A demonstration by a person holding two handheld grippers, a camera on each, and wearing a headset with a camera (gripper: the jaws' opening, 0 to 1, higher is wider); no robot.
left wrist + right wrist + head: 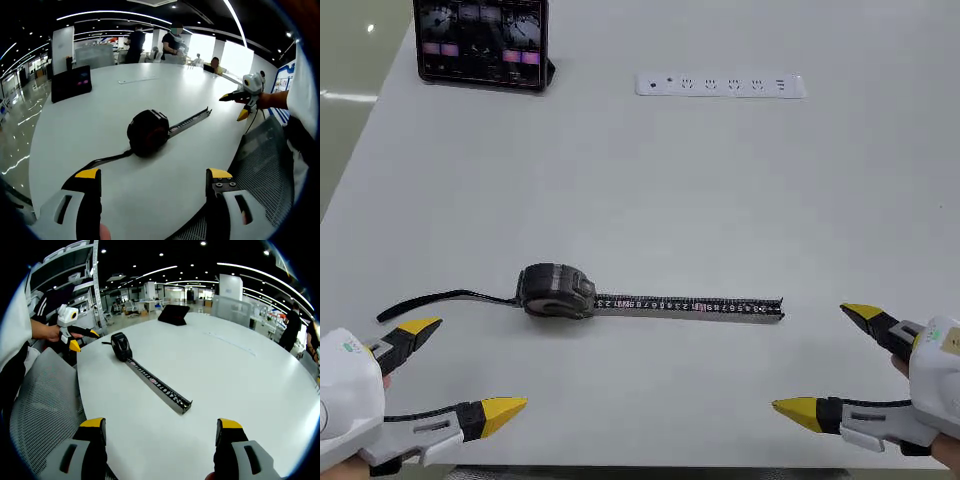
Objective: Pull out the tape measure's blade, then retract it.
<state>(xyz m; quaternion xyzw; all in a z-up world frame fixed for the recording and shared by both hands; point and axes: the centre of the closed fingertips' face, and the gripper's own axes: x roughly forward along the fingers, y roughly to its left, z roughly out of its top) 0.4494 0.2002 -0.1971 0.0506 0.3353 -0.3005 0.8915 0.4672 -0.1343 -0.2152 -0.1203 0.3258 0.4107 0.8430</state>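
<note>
The table [720, 200] is white, smooth and matt, with a faint sheen under the ceiling lights. The tape measure's case [557, 291] looks like dark plastic, slightly glossy on its rounded side. Its blade [690, 305] is a thin, dull-finished strip with pale printed marks. The strap [430, 303] looks like black woven cloth. The left gripper [472, 364] and right gripper [817, 358] have smooth white plastic bodies, with matt black jaws capped in yellow. The tablet [480, 40] has a glossy screen. The power strip [720, 85] is smooth white plastic. The chair seat [45, 390] is grey mesh.
</note>
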